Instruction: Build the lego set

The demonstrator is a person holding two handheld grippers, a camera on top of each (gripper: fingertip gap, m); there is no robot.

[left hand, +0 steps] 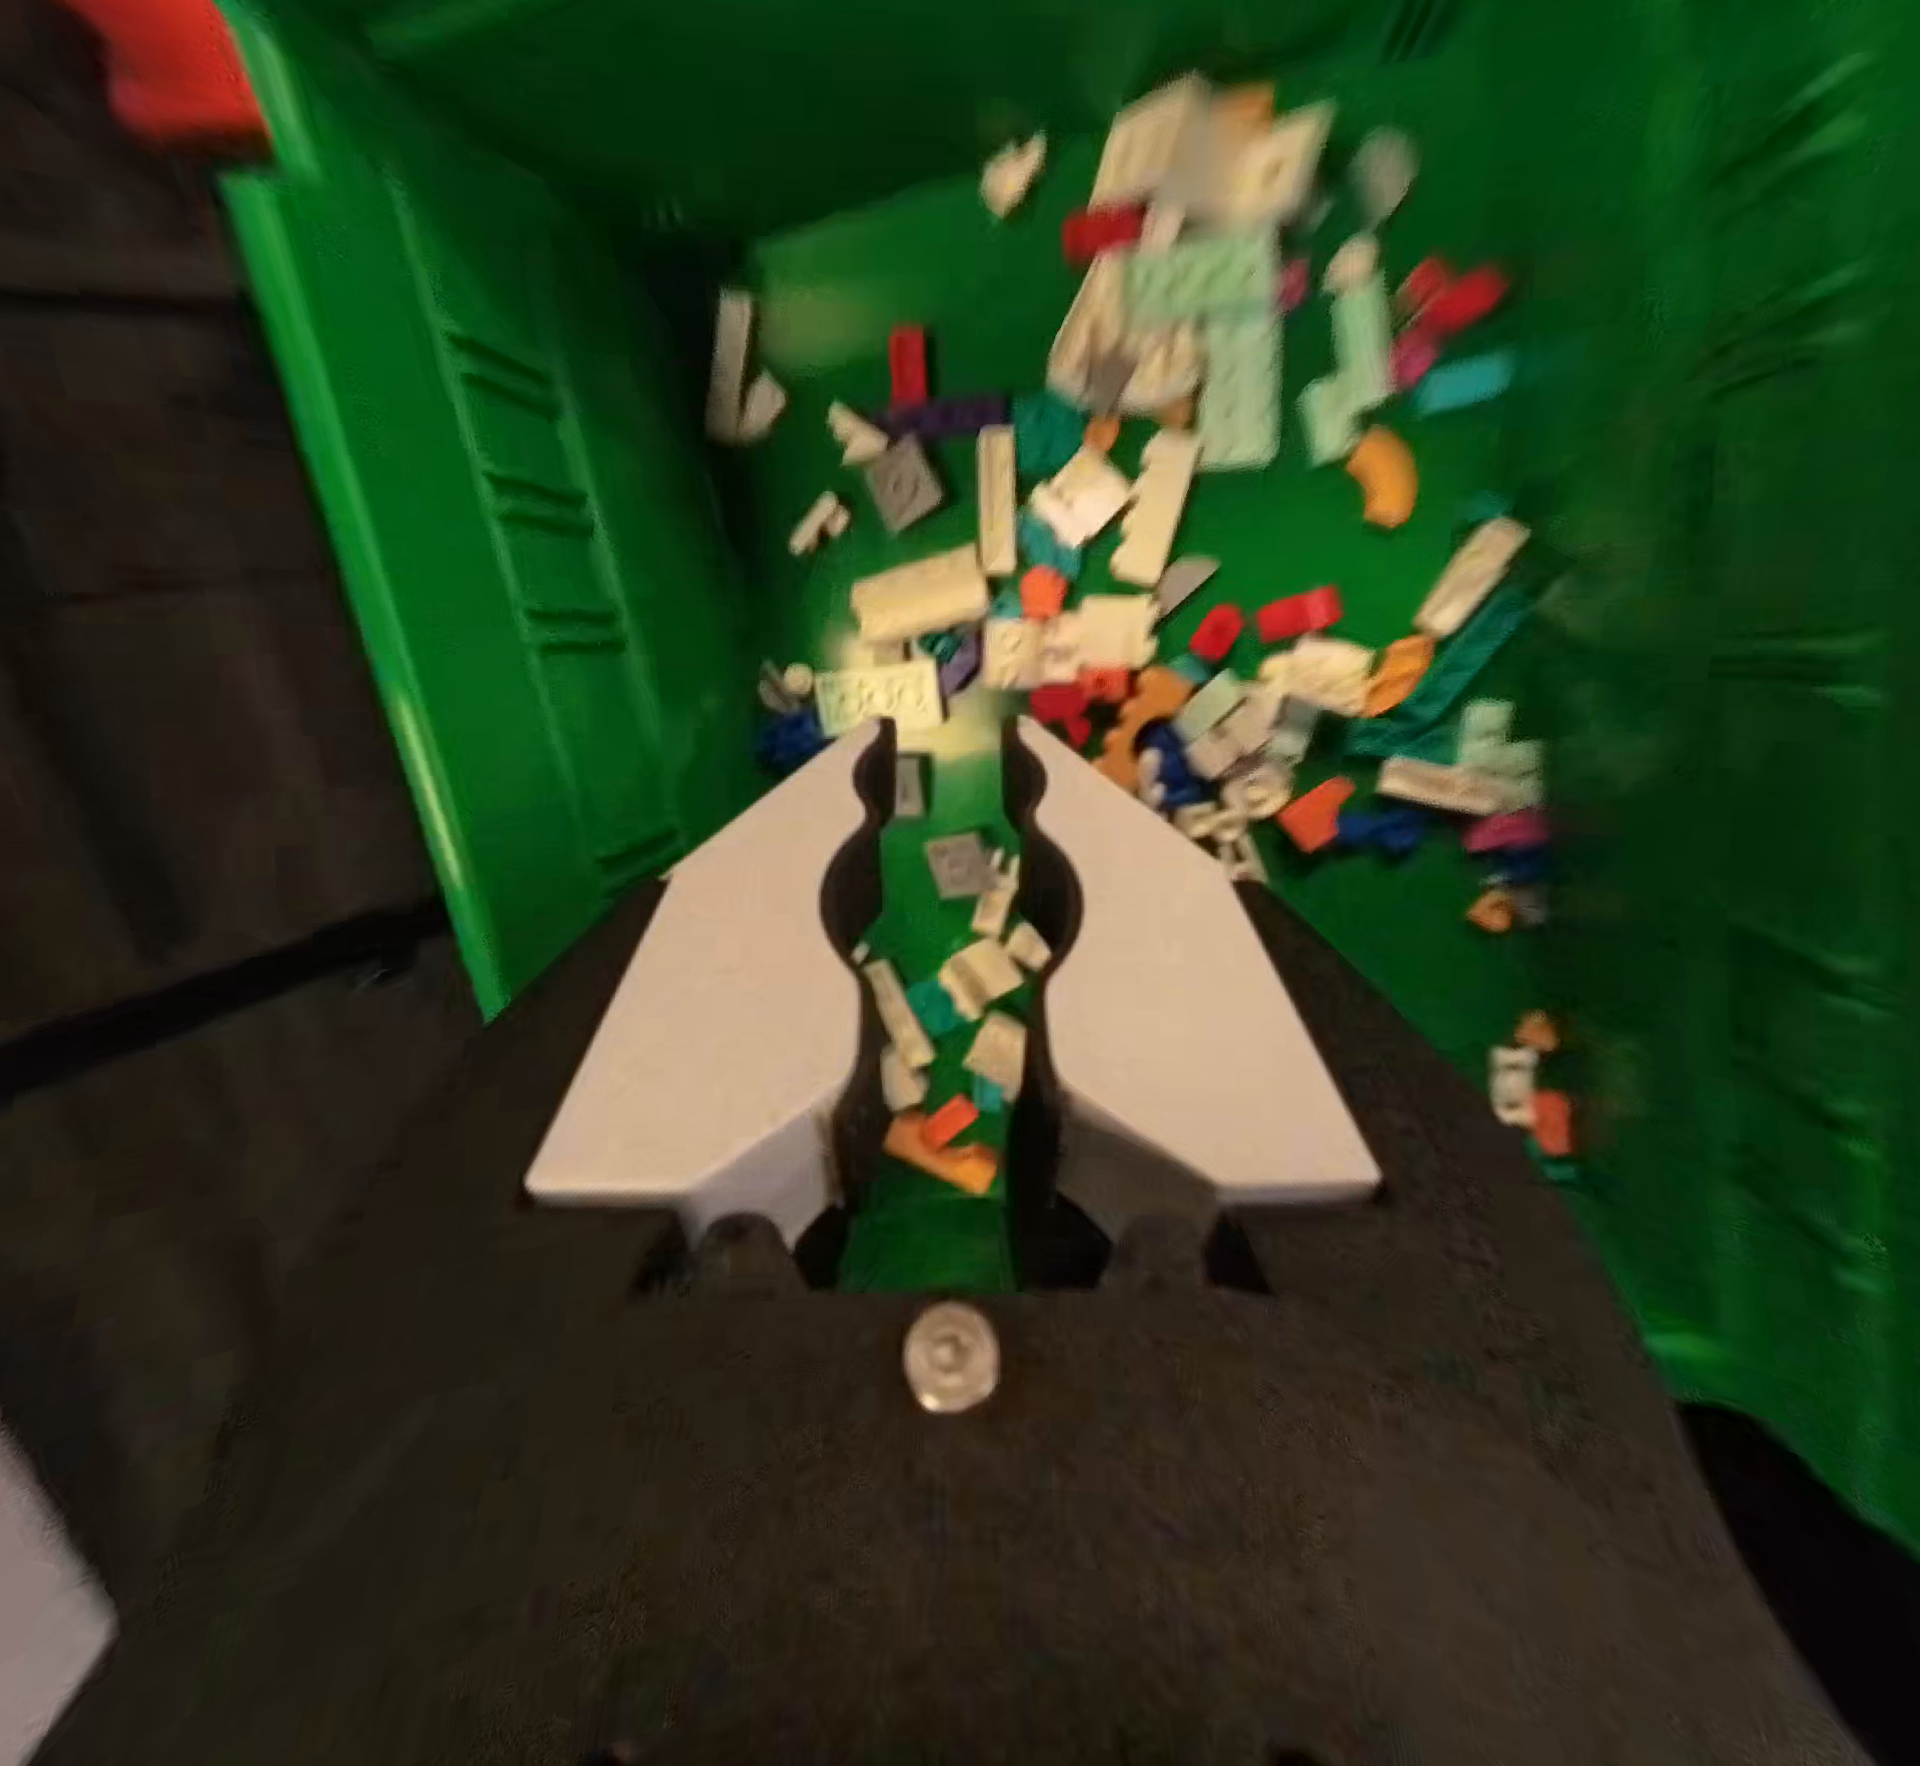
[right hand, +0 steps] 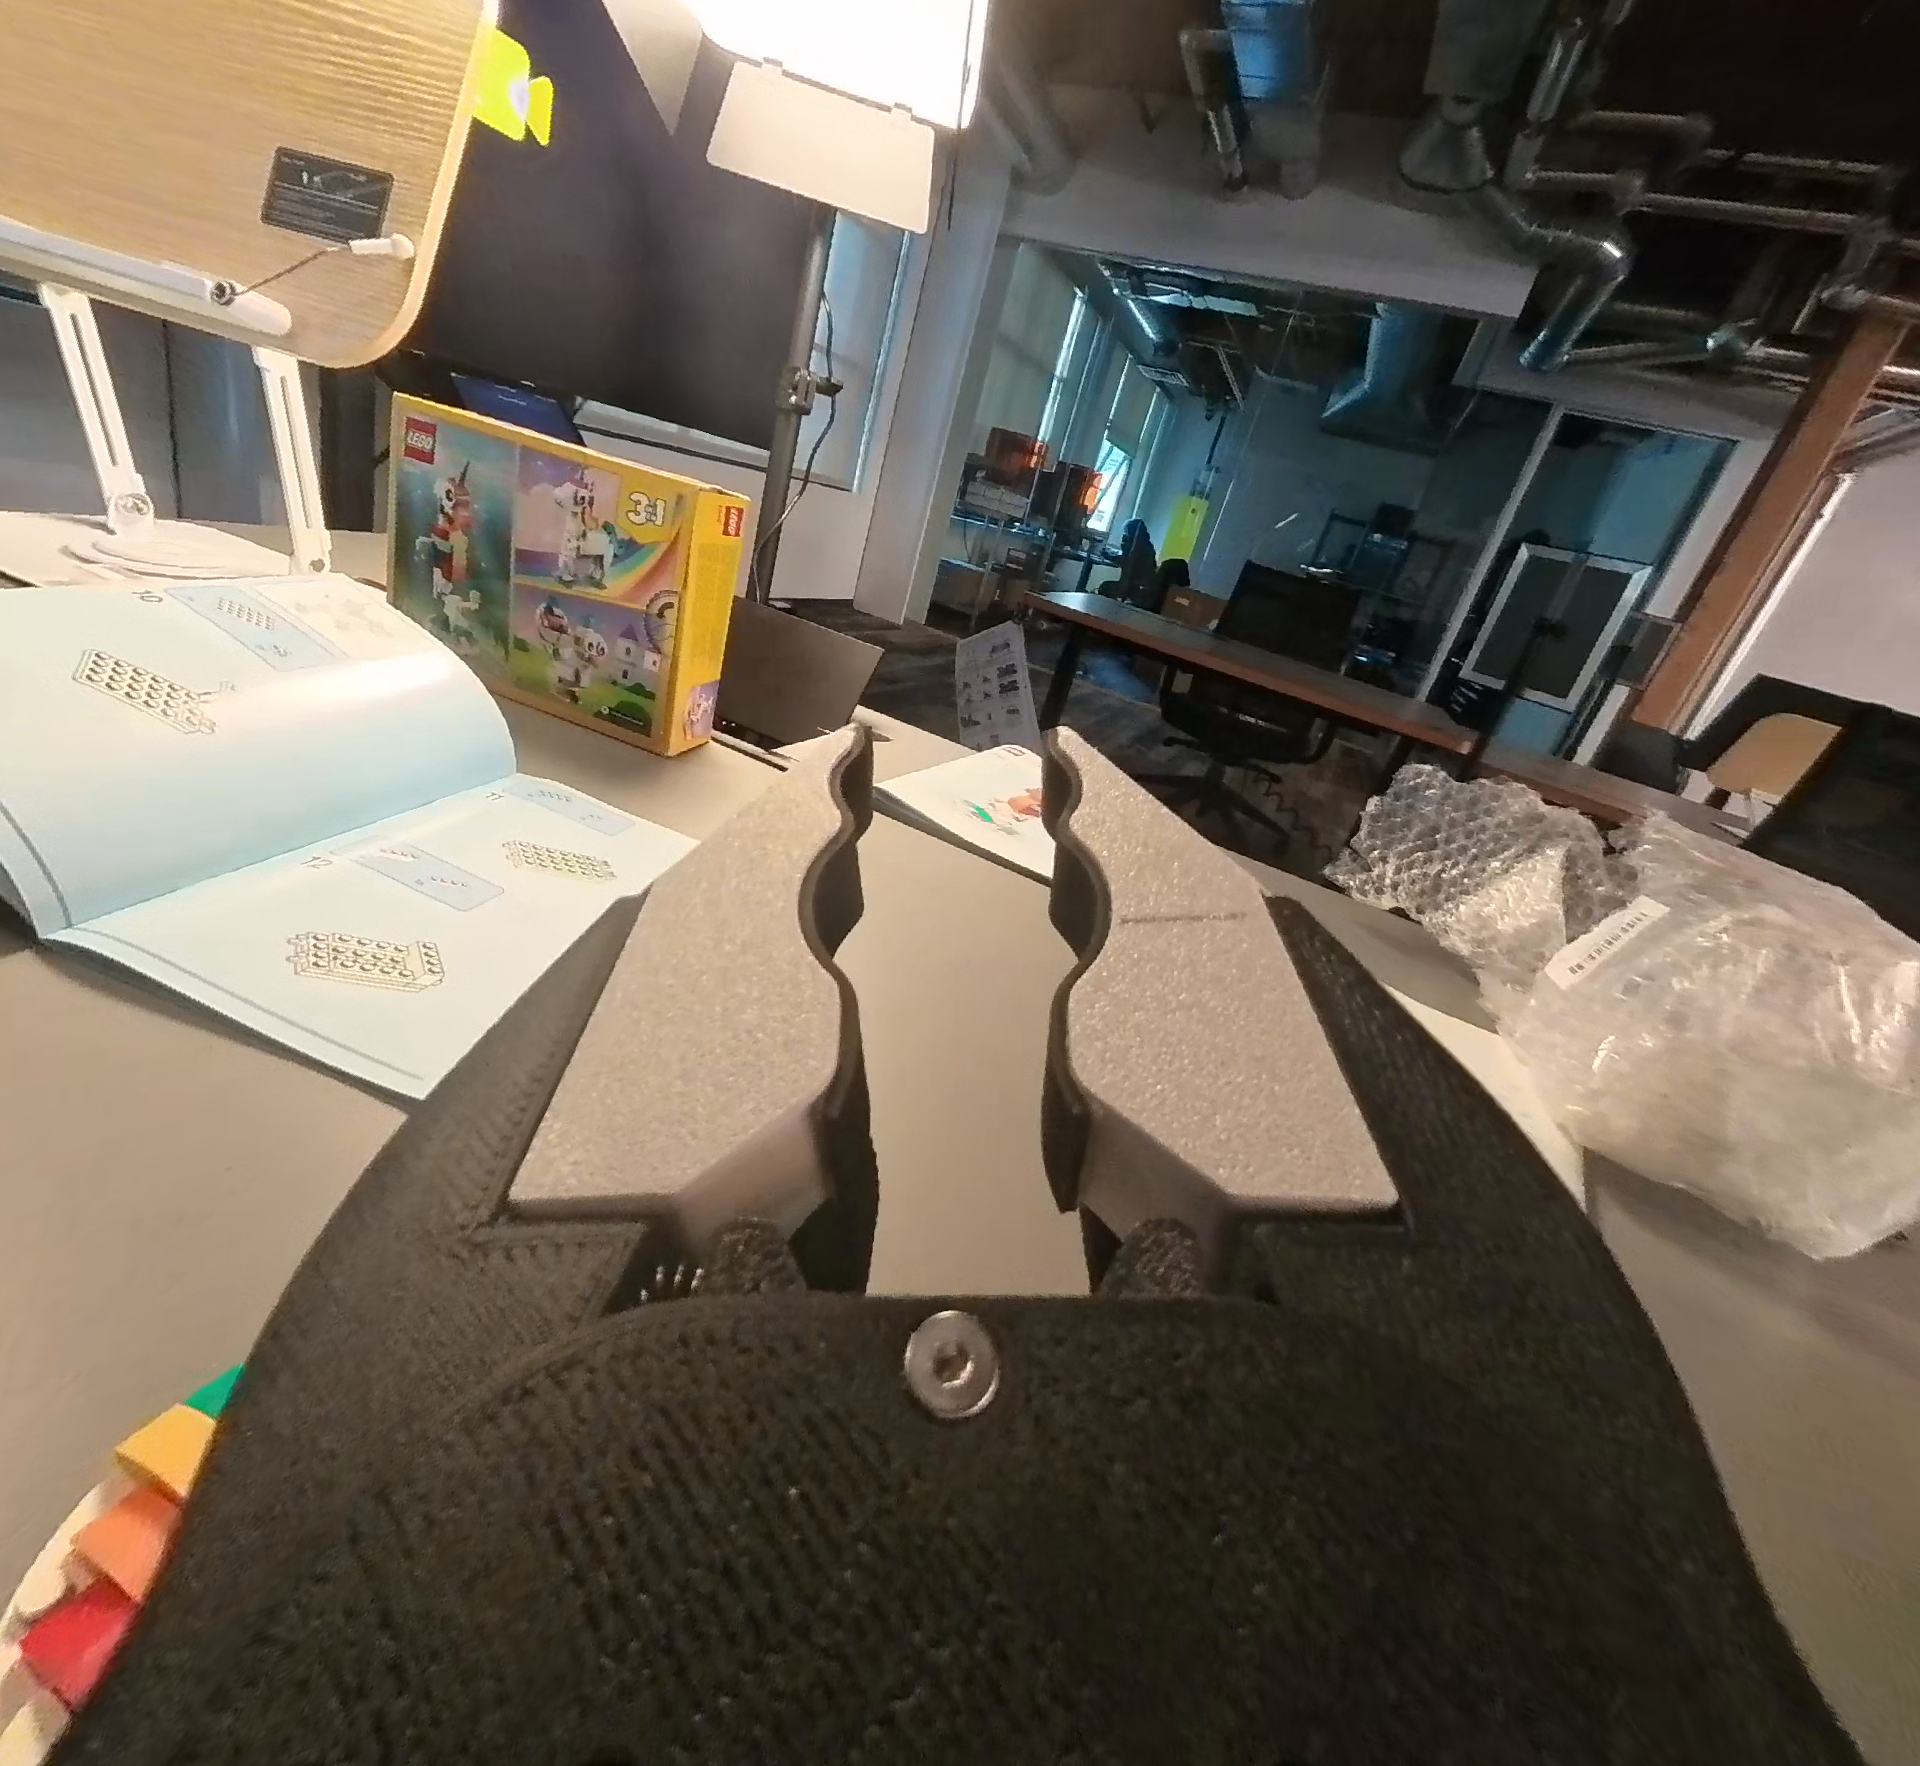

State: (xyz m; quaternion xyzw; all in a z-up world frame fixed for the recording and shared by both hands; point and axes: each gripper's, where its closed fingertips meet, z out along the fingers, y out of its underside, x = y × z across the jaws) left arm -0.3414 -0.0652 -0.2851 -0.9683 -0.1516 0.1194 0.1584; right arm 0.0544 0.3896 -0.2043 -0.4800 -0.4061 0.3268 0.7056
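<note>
Loose LEGO pieces (left hand: 1143,636) strewn across the floor of a green plastic bin (left hand: 582,511), directly ahead of and below the left gripper (left hand: 948,740), whose jaws stand narrowly parted and empty; view blurred. Right gripper (right hand: 956,745), jaws moderately parted and empty, points away over the grey table (right hand: 208,1197) toward the open instruction booklet (right hand: 260,781) and LEGO box (right hand: 561,594); left is judged nearer the pieces

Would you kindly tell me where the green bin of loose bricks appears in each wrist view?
Left wrist view: the green bin fills the centre and right, loose bricks on its floor beyond the left claw.
Right wrist view: not in it.
Shared landmark: none that I can make out.
</note>
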